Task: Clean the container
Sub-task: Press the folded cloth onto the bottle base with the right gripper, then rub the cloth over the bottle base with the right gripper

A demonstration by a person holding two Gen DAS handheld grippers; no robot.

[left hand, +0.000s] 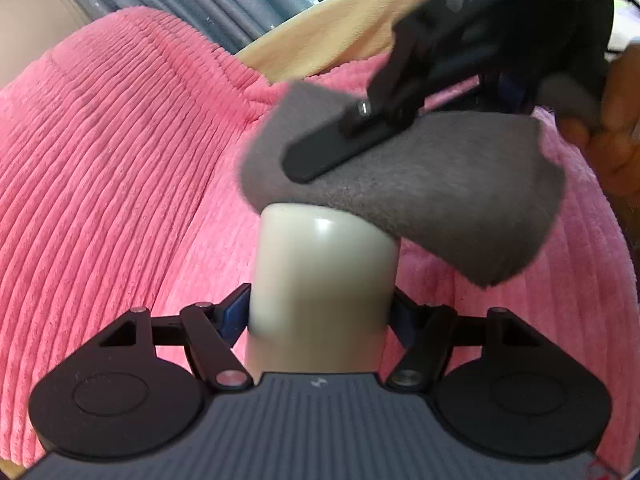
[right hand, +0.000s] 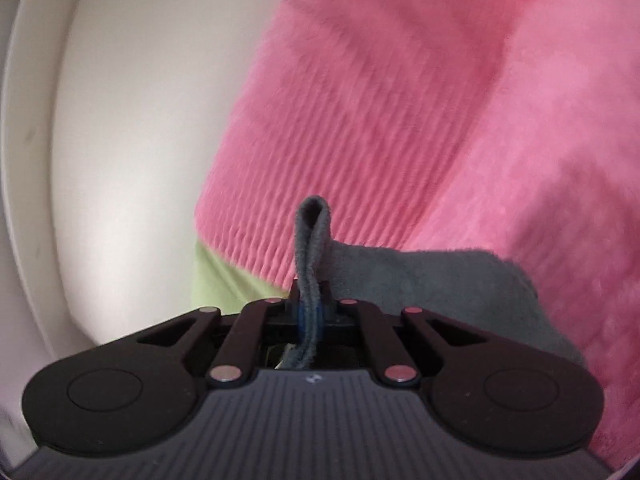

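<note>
Wiping step under way: cream container (left hand: 320, 280) clamped between the jaws of the left hand-held gripper (left hand: 320, 312), raised over a pink ribbed blanket (left hand: 120, 160). Grey cloth (left hand: 420, 188) pinched tight in the shut right hand-held gripper (right hand: 308, 304), draped across the container's far end. Next, probably: cloth rubbed firmly over the surface, container kept steady.

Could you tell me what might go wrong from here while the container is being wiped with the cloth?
The left gripper holds the smooth cream container only near its base, so pressure from the cloth on its top could tilt it or make it slip. The right gripper pinches just a thin fold of cloth, which might pull free.
</note>
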